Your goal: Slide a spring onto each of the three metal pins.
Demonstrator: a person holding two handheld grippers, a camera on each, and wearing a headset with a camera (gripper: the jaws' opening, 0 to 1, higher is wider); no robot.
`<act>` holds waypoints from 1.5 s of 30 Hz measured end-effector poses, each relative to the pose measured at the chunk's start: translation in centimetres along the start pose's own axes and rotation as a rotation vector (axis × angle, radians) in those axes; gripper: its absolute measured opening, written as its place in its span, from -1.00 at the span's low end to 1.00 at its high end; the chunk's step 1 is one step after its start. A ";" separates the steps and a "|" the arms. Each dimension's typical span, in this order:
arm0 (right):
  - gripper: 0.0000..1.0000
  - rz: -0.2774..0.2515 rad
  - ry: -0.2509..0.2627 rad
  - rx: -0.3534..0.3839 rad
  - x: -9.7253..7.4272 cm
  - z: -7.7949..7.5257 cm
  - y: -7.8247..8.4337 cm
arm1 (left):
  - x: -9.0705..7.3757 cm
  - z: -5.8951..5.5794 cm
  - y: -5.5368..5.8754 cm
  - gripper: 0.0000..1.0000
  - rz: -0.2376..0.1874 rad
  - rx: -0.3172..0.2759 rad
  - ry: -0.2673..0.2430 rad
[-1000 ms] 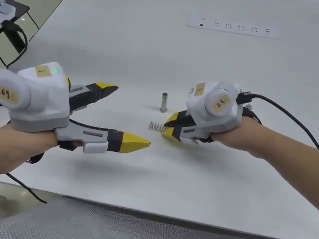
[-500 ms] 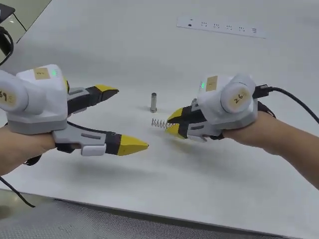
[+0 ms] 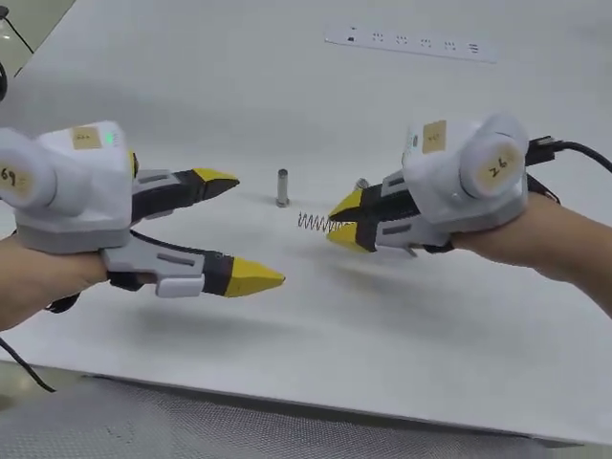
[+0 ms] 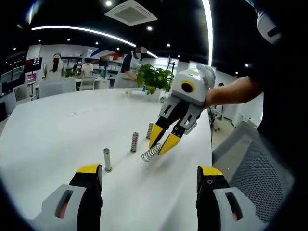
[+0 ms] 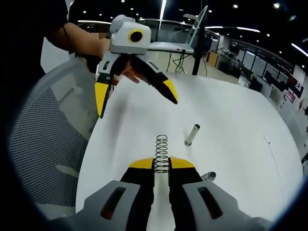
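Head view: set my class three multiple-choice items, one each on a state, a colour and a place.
1. The left gripper is: A shut on an object; B shut, empty; C open, empty.
2. The fingertips are: A red; B yellow; C green.
3. The loose spring is: A in the right gripper; B in the left gripper; C on the floor.
Key: 1 C, jaws wide apart, nothing between; 2 B, yellow on both grippers; 3 A, its jaws pinch one end.

spring (image 5: 162,147) end hidden inside right tool (image 5: 161,163), pin (image 3: 361,184) half-hidden
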State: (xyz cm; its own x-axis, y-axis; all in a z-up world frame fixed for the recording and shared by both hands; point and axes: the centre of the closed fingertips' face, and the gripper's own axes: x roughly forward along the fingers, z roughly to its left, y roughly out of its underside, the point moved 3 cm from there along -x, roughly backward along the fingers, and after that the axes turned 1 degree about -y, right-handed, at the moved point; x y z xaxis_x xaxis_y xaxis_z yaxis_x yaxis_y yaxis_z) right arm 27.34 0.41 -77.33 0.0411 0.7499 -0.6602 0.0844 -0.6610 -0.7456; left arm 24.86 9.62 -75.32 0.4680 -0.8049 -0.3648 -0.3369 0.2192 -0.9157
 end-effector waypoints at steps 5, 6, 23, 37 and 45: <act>-0.84 -0.002 -0.002 -0.010 -0.3 0.2 -0.1 | 0.5 -0.3 -0.2 0.46 0.005 0.004 0.029; -0.84 -0.003 -0.002 -0.010 -0.4 0.2 -0.1 | 0.6 -0.4 -0.2 0.43 0.008 0.009 0.035; -0.84 0.006 -0.017 -0.037 -1.2 1.2 -0.2 | 2.6 -1.2 -0.7 -0.06 0.040 0.057 0.140; -0.85 0.001 -0.026 -0.045 -1.3 1.7 -0.5 | 3.8 -1.4 -0.7 -0.41 0.065 0.101 0.190; -0.85 -0.007 -0.029 -0.048 -1.3 1.8 -0.9 | 4.1 -1.6 -0.9 -0.58 0.058 0.129 0.201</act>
State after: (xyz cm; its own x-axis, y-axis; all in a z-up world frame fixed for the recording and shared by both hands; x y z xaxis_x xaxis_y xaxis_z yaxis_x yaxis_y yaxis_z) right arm 25.43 -0.07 -75.96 0.0113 0.7527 -0.6583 0.1325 -0.6536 -0.7451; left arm 25.75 5.26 -75.68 0.2742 -0.8797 -0.3885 -0.2450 0.3268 -0.9128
